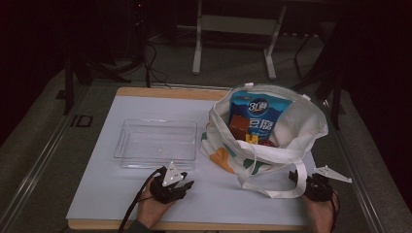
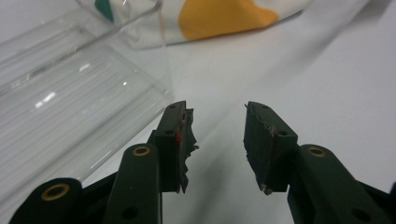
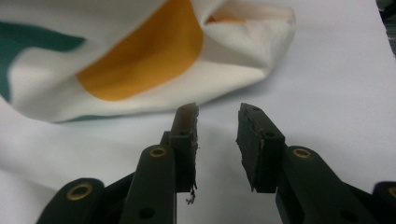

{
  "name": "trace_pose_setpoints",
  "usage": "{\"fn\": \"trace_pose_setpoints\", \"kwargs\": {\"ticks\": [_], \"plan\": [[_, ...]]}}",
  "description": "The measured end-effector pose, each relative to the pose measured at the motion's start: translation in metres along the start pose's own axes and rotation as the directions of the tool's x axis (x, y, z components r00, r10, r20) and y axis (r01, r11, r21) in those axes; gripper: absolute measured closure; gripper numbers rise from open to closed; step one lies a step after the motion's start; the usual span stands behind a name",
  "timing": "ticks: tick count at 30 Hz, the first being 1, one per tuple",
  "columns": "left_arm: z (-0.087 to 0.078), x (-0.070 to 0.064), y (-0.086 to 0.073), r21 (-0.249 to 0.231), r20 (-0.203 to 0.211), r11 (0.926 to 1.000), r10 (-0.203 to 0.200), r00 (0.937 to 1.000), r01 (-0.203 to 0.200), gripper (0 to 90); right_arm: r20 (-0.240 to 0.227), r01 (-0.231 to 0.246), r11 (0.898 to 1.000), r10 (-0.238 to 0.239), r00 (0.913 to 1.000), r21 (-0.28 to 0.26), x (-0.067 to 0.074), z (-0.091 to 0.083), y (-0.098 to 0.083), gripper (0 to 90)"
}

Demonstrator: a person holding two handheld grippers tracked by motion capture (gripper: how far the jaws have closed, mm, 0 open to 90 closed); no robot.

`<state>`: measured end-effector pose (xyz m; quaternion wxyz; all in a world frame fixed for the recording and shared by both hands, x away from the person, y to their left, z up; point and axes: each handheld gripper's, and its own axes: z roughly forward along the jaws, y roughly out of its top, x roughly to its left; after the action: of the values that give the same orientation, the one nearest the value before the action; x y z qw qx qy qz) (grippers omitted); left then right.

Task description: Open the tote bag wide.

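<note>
Both of my grippers rest low at the near edge of the white table [image 1: 121, 194], jaws parted and gripping nothing: the left gripper [image 1: 180, 186] points toward the clear plastic tray [image 1: 156, 143], the right gripper [image 1: 297, 175] sits by the tote bag's [image 1: 301, 131] handle loop. That bag stands open beside the tray, a blue tofu packet [image 1: 262, 114] and a brown box [image 1: 239, 126] propped inside, so I judge unpacking into the tray comes next.

bag [image 1: 291, 131]: matt cloth | tray [image 1: 156, 143]: clear glossy plastic | table [image 1: 97, 194]: smooth matt white
</note>
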<state>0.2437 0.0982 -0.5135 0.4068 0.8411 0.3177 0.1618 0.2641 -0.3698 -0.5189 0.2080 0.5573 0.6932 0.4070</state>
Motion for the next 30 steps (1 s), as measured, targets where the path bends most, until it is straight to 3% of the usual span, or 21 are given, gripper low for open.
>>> {"fn": "trace_pose_setpoints", "kwargs": {"ticks": [4, 11, 17, 28, 30], "plan": [[-0.006, -0.002, 0.007, -0.001, -0.008, 0.9987, 0.051, 0.9987, -0.051, 60.7, -0.041, -0.005, 1.0, 0.004, 0.9991, -0.019, 0.0, -0.006, 0.006, 70.7], [-0.019, 0.003, 0.021, -0.03, -0.006, 0.9976, 0.063, 0.998, -0.063, 60.8, -0.083, -0.005, 0.999, 0.002, 0.9965, -0.045, 0.003, -0.016, 0.016, 72.6], [-0.026, 0.014, 0.045, -0.069, 0.001, 0.9951, 0.071, 0.9975, -0.071, 59.7, -0.119, 0.028, 0.998, -0.033, 0.9923, -0.051, 0.01, -0.022, 0.027, 71.0], [-0.012, 0.041, 0.078, -0.098, -0.026, 0.9915, 0.084, 0.9962, -0.086, 58.5, -0.184, 0.044, 0.999, -0.047, 0.9817, -0.022, 0.013, -0.025, 0.039, 62.0], [-0.012, 0.041, 0.078, -0.098, -0.026, 0.9915, 0.084, 0.9962, -0.086, 58.4, -0.186, 0.049, 0.999, -0.052, 0.9812, -0.021, 0.012, -0.025, 0.04, 62.0]]}}
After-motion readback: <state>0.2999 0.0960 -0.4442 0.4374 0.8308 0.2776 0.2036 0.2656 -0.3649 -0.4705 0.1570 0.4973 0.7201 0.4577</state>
